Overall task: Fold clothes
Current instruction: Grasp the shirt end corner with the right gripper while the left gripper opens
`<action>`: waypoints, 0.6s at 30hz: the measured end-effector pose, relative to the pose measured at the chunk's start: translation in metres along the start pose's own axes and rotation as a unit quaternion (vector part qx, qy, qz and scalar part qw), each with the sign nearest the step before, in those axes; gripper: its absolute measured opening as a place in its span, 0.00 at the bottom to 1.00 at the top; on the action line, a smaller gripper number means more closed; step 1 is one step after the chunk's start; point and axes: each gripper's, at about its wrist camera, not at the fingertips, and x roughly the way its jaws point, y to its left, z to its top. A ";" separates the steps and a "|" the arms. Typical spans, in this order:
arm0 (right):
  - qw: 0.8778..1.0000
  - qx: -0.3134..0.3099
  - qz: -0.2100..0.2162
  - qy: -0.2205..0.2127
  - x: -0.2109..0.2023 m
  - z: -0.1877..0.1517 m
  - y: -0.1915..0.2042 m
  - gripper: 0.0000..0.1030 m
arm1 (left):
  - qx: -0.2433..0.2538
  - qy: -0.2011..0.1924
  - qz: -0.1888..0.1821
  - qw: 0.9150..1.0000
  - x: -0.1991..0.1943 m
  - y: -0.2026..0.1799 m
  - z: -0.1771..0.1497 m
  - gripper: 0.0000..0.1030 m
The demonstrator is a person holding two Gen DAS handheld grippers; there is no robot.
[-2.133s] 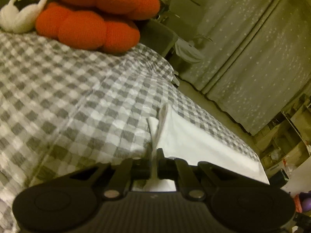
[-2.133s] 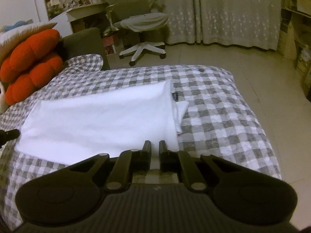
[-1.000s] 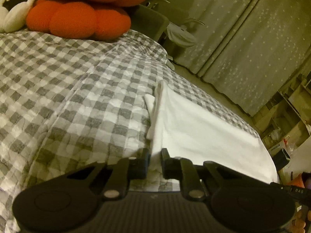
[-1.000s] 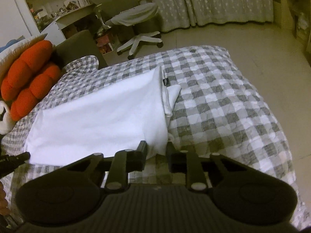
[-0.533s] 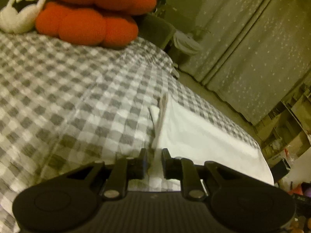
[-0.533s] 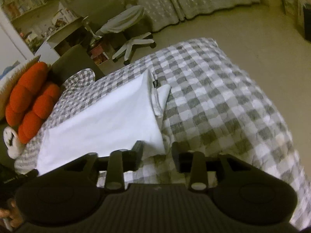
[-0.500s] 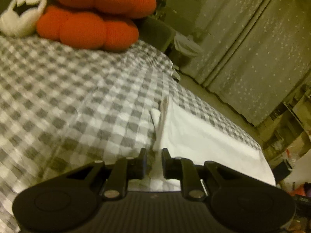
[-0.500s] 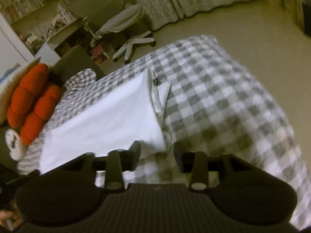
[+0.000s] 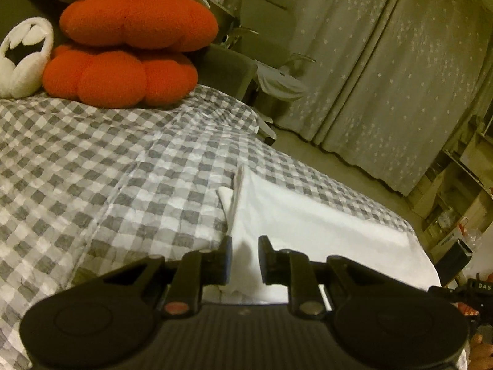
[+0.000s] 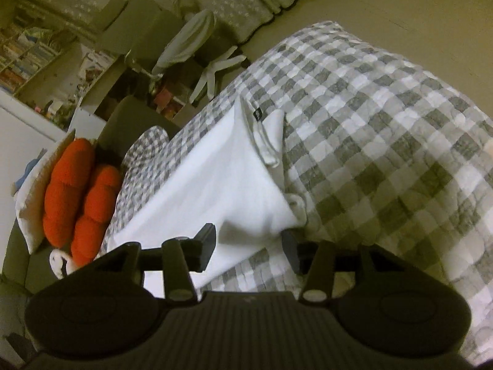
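A white folded garment point(image 9: 308, 225) lies flat on the grey-and-white checked bed cover point(image 9: 123, 169). My left gripper point(image 9: 245, 246) sits at the garment's near left corner. Its jaws are opening, and the white cloth lies loose in the narrow gap between them. In the right wrist view the same garment point(image 10: 209, 185) runs up and left, with a small dark label at its far end. My right gripper point(image 10: 249, 237) is at its near right corner, rolled to one side. Its jaws are opening wide, and the corner between them touches neither pad.
Two orange cushions point(image 9: 123, 55) and a white plush point(image 9: 24, 58) are stacked at the head of the bed, under a pale pillow. An office chair point(image 10: 191, 46) stands beyond the bed by star-print curtains point(image 9: 385, 77). Cluttered shelves point(image 9: 462, 185) stand to the right. Bare floor lies past the bed's foot.
The right gripper's jaws have spread from nearly shut to wide and let the corner go, and it has rolled so its view tilts. The left jaws have parted a little.
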 end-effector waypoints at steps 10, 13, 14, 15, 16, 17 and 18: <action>0.999 -0.008 -0.002 -0.042 0.002 -0.005 0.009 0.62 | 0.011 0.006 -0.003 1.000 0.004 -0.010 -0.004 0.22; 0.997 -0.042 -0.014 -0.069 0.003 -0.010 0.021 0.62 | 0.017 0.007 -0.003 1.000 0.006 -0.013 -0.005 0.22; 0.996 -0.045 -0.016 -0.075 0.005 -0.011 0.023 0.62 | 0.018 0.007 -0.003 1.000 0.006 -0.013 -0.005 0.22; 0.996 -0.046 -0.017 -0.079 0.007 -0.013 0.024 0.62 | 0.018 0.008 -0.003 1.000 0.006 -0.013 -0.005 0.22; 0.996 -0.046 -0.023 -0.078 0.010 -0.014 0.024 0.62 | 0.017 0.008 -0.003 1.000 0.006 -0.013 -0.005 0.22; 0.996 -0.044 -0.030 -0.076 0.013 -0.015 0.023 0.62 | 0.017 0.009 -0.003 1.000 0.006 -0.013 -0.006 0.22; 0.995 -0.043 -0.032 -0.078 0.014 -0.016 0.024 0.62 | 0.017 0.009 -0.003 1.000 0.006 -0.013 -0.006 0.22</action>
